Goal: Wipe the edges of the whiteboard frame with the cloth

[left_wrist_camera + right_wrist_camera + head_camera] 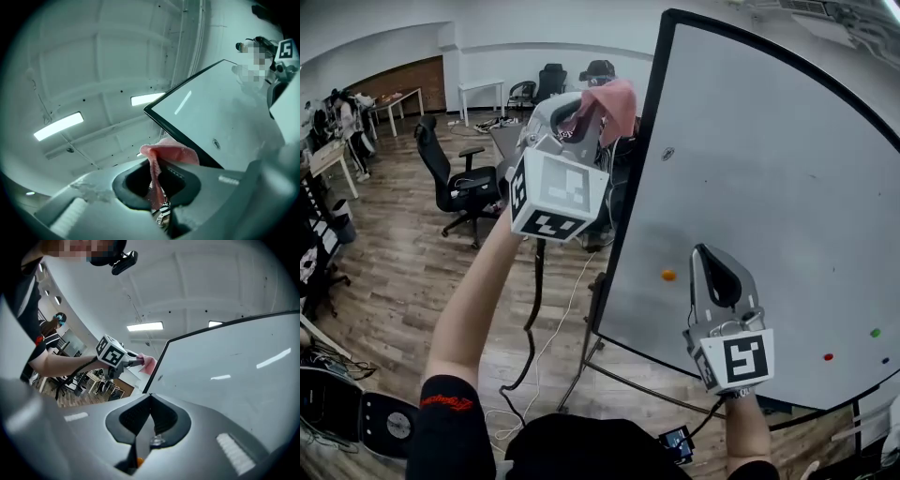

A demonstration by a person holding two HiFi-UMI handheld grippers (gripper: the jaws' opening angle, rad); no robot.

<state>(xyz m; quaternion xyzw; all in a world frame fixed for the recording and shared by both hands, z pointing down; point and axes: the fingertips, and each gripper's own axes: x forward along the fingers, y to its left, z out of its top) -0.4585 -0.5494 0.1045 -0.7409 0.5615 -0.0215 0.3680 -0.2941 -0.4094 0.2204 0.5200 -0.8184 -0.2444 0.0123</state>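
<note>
**Left hand-held gripper** [598, 111]: raised at arm's length, with its jaws clamped on a pink cloth [617, 101]. The left gripper view shows the cloth pinched between the two pads. A fold is bunched above them and a strip hangs down through the gap.

**Cloth position:** it lies against the black frame [630, 202] on the left side edge of the whiteboard [769, 178], near the upper corner.

**Right hand-held gripper** [702, 253]: held lower, in front of the board's white face. Its jaws are pressed together with nothing between them, and the tips point up along the surface. Whether they touch the surface cannot be told.

**Board surface:** an orange magnet [668, 276] sits just left of the right gripper's tips. A green magnet [875, 333], a red magnet [828, 357] and a blue magnet [885, 360] sit well apart from it, toward the lower right.

**Surroundings:** the board rests on a metal stand [586, 352] over a wood floor [403, 281]. A black cable [534, 300] hangs from the left gripper. A black office chair [455, 183] stands behind it, to the left.
</note>
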